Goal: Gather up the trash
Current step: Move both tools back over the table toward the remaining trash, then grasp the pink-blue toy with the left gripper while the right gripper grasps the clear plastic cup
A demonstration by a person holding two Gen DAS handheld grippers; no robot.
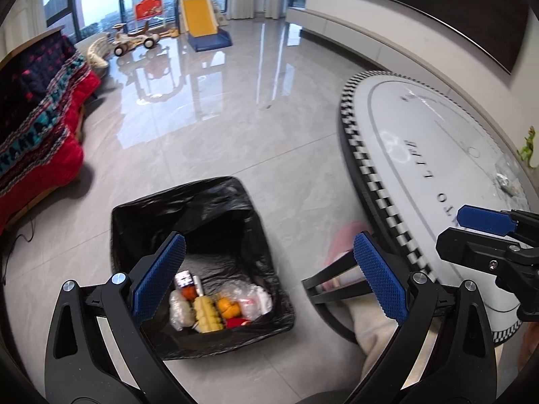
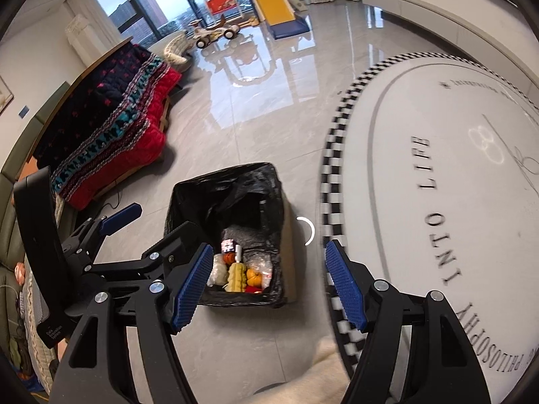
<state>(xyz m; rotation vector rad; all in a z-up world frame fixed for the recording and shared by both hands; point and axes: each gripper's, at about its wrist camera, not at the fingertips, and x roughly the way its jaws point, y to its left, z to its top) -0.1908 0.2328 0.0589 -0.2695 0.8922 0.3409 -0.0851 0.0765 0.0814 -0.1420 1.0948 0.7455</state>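
Left gripper [image 1: 269, 276] spread wide, empty. Right gripper [image 2: 269, 286] likewise released, nothing between jaws. Bin [image 1: 202, 262] lower centre of frame, black liner, already holds wrappers and scraps [image 1: 219, 303]. Table [image 1: 438, 155] at right: clear wrapper [image 1: 505, 180] near far edge, apparently next pickup. Advise approach low, pinch wrapper squarely.

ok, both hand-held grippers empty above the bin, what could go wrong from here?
1. Clear crumpled plastic on the round table sits near the far edge and is hard to see; it could be missed or pushed off.
2. The left hand-held gripper and right hand-held gripper are close together and could bump if both head for the table.
3. The black liner sags into the bin, so drops may snag.
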